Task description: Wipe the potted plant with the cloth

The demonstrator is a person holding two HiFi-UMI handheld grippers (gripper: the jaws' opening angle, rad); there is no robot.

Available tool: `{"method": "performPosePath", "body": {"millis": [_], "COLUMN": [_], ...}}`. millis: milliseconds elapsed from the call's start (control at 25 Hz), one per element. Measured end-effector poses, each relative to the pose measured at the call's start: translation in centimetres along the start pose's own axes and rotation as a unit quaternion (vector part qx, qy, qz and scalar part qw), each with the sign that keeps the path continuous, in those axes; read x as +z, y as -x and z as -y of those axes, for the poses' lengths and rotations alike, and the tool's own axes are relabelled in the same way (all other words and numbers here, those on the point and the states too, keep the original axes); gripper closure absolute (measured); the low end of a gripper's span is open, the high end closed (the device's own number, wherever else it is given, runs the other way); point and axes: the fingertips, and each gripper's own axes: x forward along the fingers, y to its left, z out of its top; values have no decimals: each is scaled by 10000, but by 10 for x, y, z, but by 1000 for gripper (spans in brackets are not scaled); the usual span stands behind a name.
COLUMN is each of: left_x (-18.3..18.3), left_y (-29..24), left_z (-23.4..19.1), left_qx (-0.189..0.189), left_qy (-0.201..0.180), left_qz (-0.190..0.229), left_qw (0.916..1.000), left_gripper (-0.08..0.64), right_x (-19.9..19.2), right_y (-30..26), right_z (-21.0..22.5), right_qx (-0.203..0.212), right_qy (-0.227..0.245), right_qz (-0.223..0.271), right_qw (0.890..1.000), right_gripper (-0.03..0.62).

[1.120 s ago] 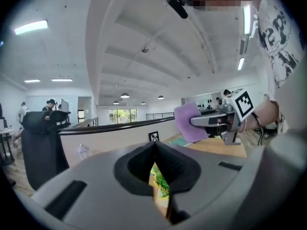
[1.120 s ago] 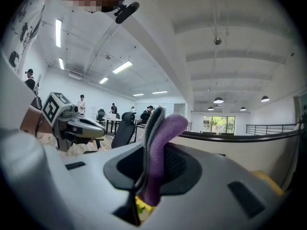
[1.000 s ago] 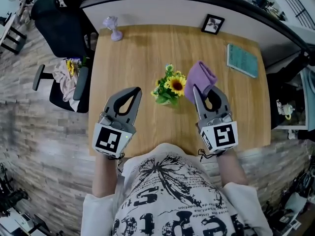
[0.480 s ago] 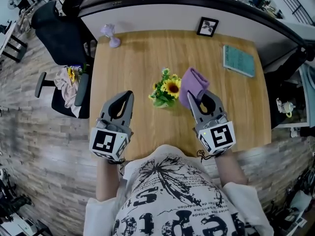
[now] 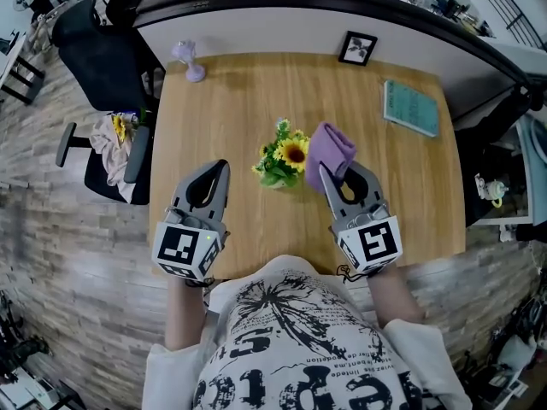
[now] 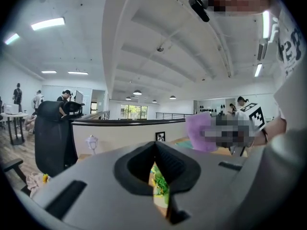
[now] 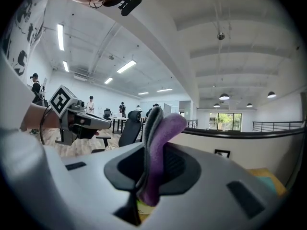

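left arm: the forearm reaches out from the body over the near edge of the worktop. the left tool points away from the person, about level, to the left of the plant and apart from it.
left tool state: clenched on nothing. its own view shows the two jaws meeting at the tip, with a sliver of green leaves showing through the gap below.
right arm: stretched out the same way on the other side. the right tool points forward and a little inward, just right of the plant.
right tool state: clamped on the cloth, which stands up out of the jaws as a folded wad.
cloth: purple and soft, doubled over, with a grey edge on one side in the right tool's view. its free end sits just beside the flowers; i cannot tell if it touches them.
potted plant: small and upright near the middle of the worktop, between the two tools. it has green leaves, one yellow sunflower with a dark centre on the cloth's side, and smaller yellow blooms.
far edge: a picture frame and a teal book, both well apart from the plant.
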Motion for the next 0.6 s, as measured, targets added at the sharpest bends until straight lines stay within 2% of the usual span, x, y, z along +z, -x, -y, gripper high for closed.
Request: {"method": "performPosePath", "body": {"millis": [600], "left_x": [1], "left_y": [-10], "left_z": [4], "left_qx": [-30], "left_qy": [41], "left_qz": [-125], "left_qw": [9999], "left_gripper": [555], "right_x": [-7], "right_y": [0], "right_z": [9], "right_qx": [-112], "right_qy": [-142], "right_qz": [-41], "right_qw": [9998], "right_gripper": [528]}}
